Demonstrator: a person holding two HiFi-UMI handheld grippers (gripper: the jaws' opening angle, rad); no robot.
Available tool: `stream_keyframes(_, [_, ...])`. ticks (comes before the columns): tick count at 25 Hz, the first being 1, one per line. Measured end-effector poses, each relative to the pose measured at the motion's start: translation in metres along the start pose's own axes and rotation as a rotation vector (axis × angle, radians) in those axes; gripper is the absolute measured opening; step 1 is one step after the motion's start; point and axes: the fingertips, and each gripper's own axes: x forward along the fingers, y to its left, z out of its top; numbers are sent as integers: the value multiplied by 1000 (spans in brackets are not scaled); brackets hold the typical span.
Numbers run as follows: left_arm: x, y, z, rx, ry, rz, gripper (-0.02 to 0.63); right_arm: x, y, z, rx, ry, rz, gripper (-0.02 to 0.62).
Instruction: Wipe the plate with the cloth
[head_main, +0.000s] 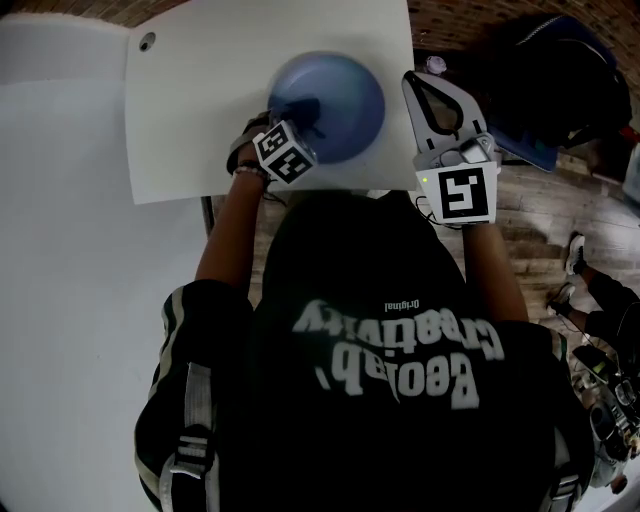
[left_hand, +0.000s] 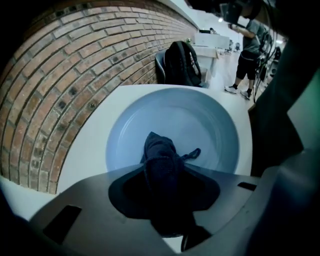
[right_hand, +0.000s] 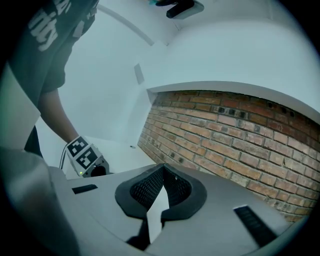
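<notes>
White tabletop (head_main: 200, 110) carried blue plate (head_main: 350, 95). Left gripper (left_hand: 165, 192) had fingers clamped on dark cloth (left_hand: 160, 150); cloth's free end lay inside plate, near its front rim. Right gripper (right_hand: 161, 175) was held just right of plate, apart from it, fingers together, nothing between them, facing brick wall (right_hand: 225, 135).

The blue plate (head_main: 335, 95) is smeared by blur in the head view; the dark cloth (left_hand: 159, 147) and left gripper (left_hand: 164, 180) hide its near rim.
</notes>
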Motion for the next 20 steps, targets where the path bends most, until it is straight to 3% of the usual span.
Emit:
stream_keyframes(12, [-9, -57, 18, 72, -91, -144, 133, -5, 13, 4, -10, 3, -1, -6])
stream_keyframes(20, [-3, -68, 45, 110, -148, -187, 133, -9, 15, 3, -4, 26, -27, -6])
